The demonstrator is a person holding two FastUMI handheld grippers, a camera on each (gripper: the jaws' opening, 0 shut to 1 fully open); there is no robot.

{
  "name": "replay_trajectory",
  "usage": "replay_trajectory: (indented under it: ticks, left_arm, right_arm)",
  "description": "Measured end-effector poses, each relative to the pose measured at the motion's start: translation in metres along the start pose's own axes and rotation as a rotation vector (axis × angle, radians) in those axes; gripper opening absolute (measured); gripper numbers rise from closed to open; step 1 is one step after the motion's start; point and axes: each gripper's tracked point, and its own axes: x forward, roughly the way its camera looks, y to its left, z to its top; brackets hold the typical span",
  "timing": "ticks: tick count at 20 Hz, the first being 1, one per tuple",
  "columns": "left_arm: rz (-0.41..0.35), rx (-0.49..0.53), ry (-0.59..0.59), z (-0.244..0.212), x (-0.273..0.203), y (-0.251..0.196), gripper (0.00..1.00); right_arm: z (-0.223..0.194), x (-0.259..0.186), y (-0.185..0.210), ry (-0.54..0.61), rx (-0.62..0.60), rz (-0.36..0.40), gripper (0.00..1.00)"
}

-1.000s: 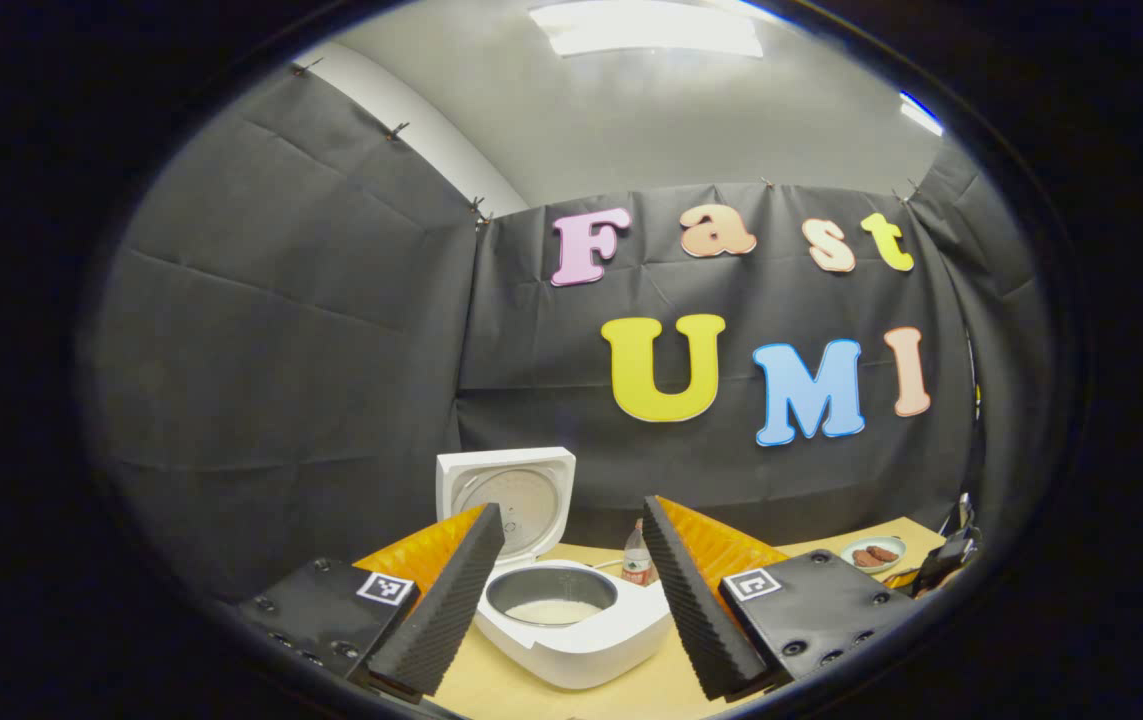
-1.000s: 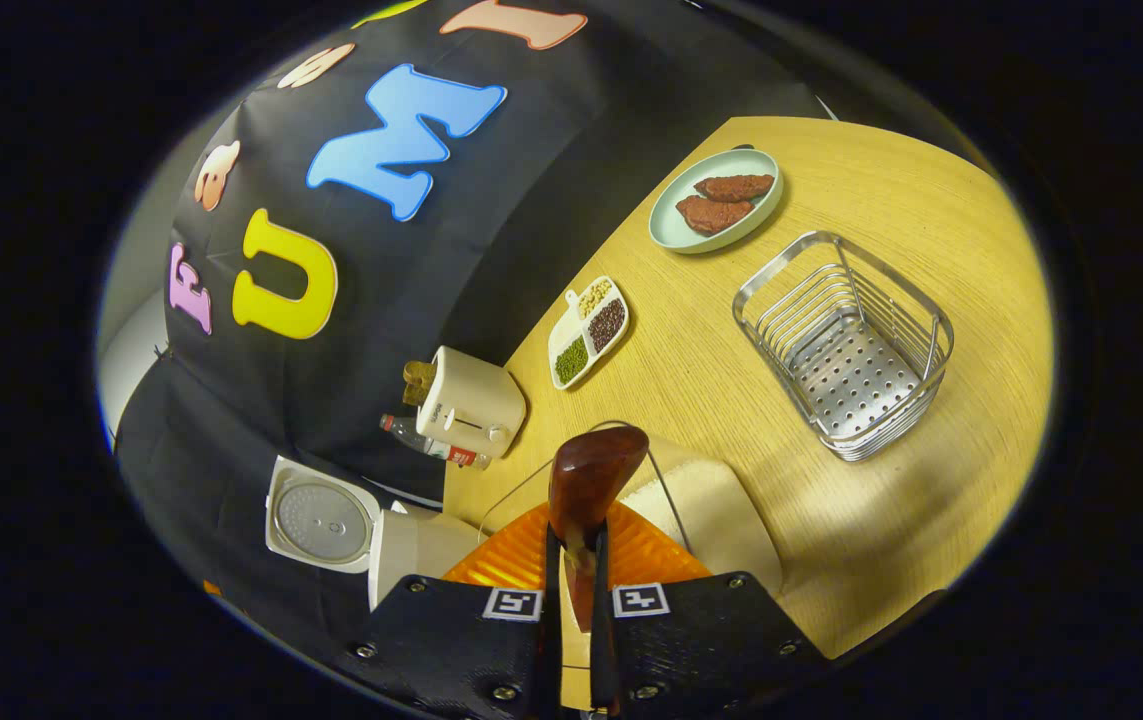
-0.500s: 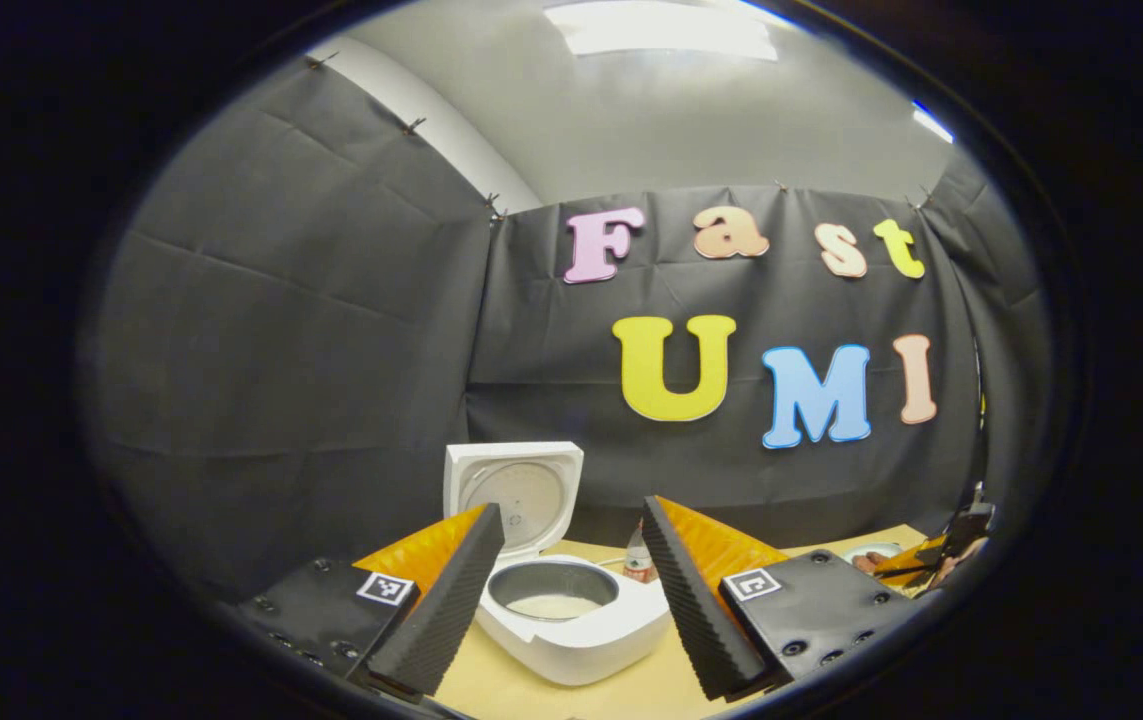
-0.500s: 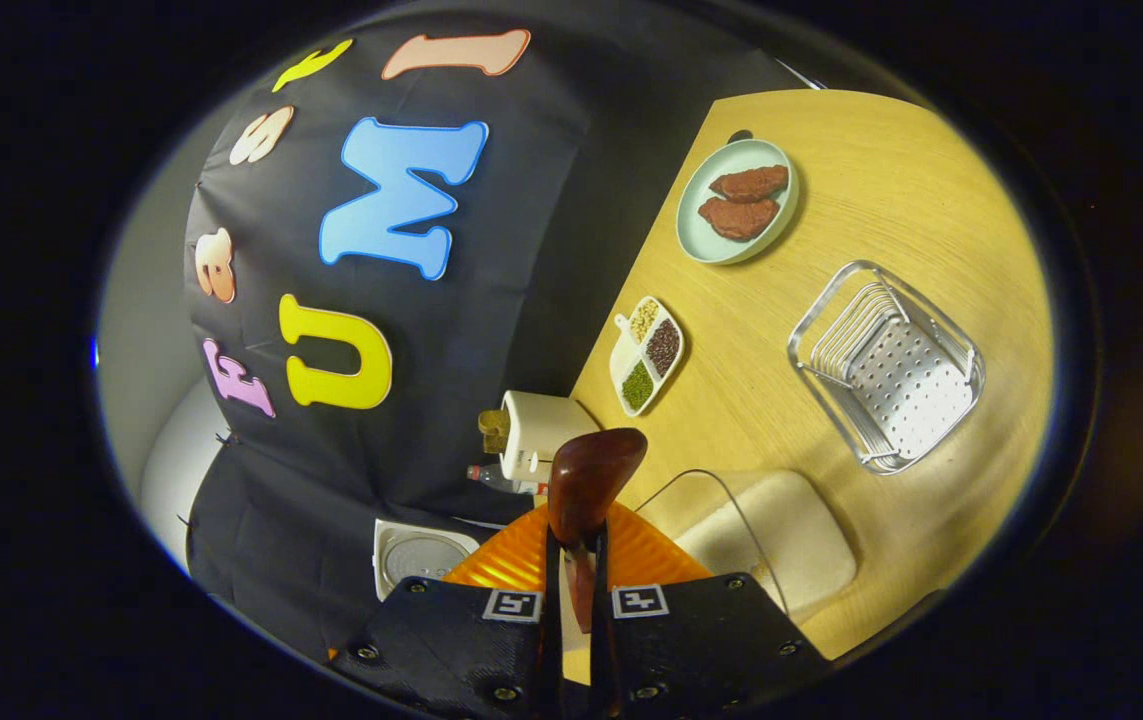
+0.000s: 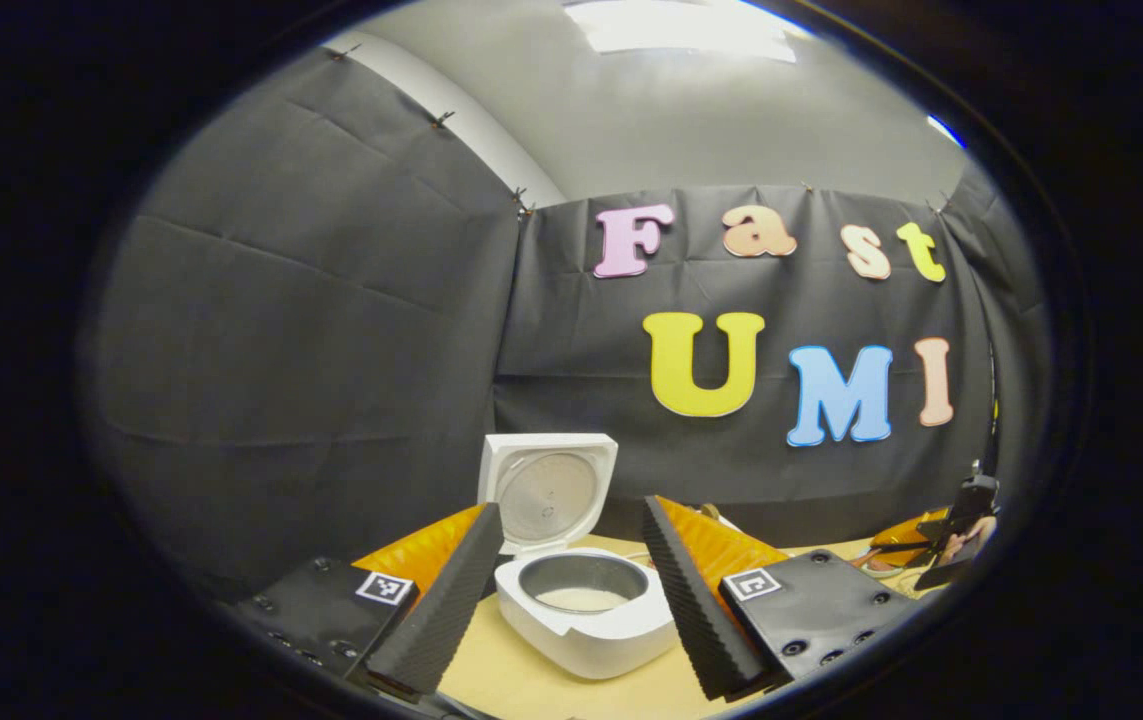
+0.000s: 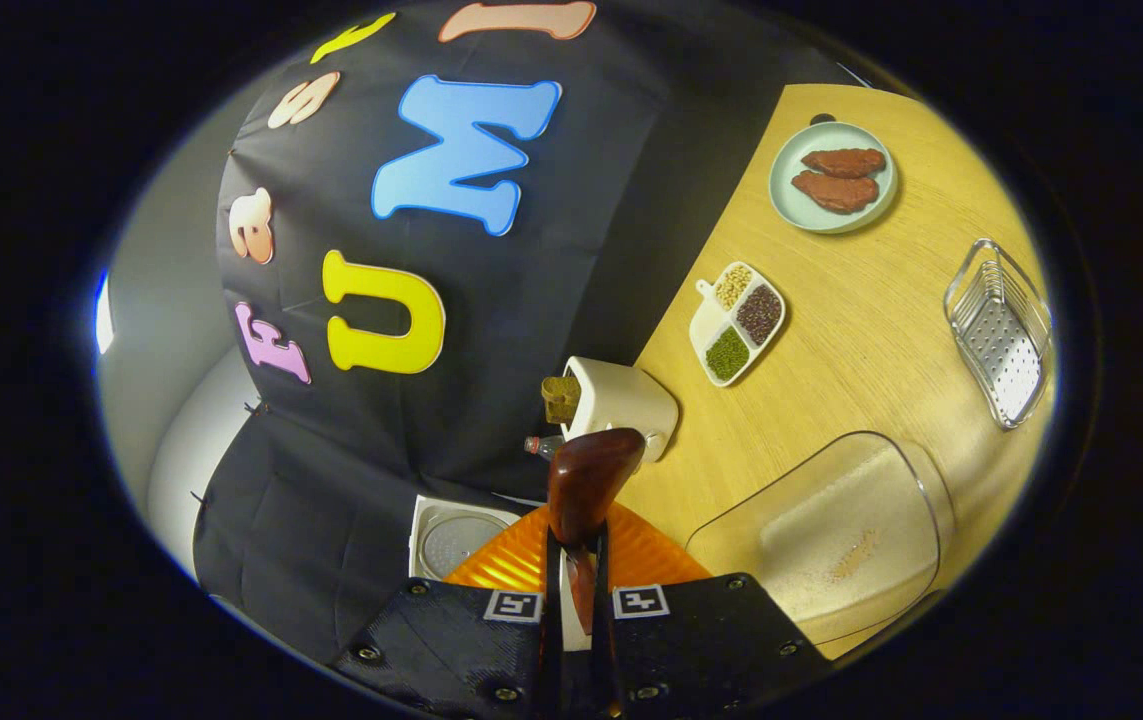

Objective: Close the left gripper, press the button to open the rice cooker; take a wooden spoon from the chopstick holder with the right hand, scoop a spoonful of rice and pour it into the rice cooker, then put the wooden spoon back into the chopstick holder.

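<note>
The left gripper [image 5: 571, 560] has its two fingers spread wide, and nothing is between them; straight ahead of it, in the gap between the fingers, sits the white rice cooker [image 5: 586, 620] on the wooden table [image 5: 531, 690]. Its lid [image 5: 548, 490] stands up at the back, open, and some white rice lies in the bottom of the grey inner pot [image 5: 583, 582]. Far off to the right side of this view a hand [image 5: 976, 535] holds the other gripper, small and hard to see.

The right gripper [image 6: 576, 560] is pinched tight on the wooden spoon [image 6: 586, 485] — both fingers press on its handle, and the dark brown bowl of the spoon sticks out past the tips. I cannot tell if any rice is in the spoon.

Just to the right of this gripper, close by, is a clear box of rice [image 6: 831, 540] with a dent in the rice. Ahead of the spoon stands a cream toaster [image 6: 621, 400] with a bit of toast poking out, and a small bottle lies beside it; the rice cooker's open lid [image 6: 456, 540] peeks out to the left of the fingers. Farther ahead and to the right are a white dish of beans [image 6: 739, 322] in three parts, a pale green plate [image 6: 831, 180] with two brown pieces on it, and — well off to the right — a metal basket [image 6: 1001, 345].
</note>
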Motion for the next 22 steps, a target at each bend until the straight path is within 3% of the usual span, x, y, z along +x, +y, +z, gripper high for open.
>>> replay_trajectory:
  ticks: [11,22]
  left_arm:
    - [0.083,-0.011,0.014,-0.014,-0.008,0.058,0.97]
    - [0.218,0.002,0.044,-0.028,-0.041,0.121,0.97]
  right_arm:
    - [-0.068,0.076,0.087,0.106,-0.141,0.105,0.11]
    - [-0.134,0.149,0.12,0.171,-0.265,0.124,0.11]
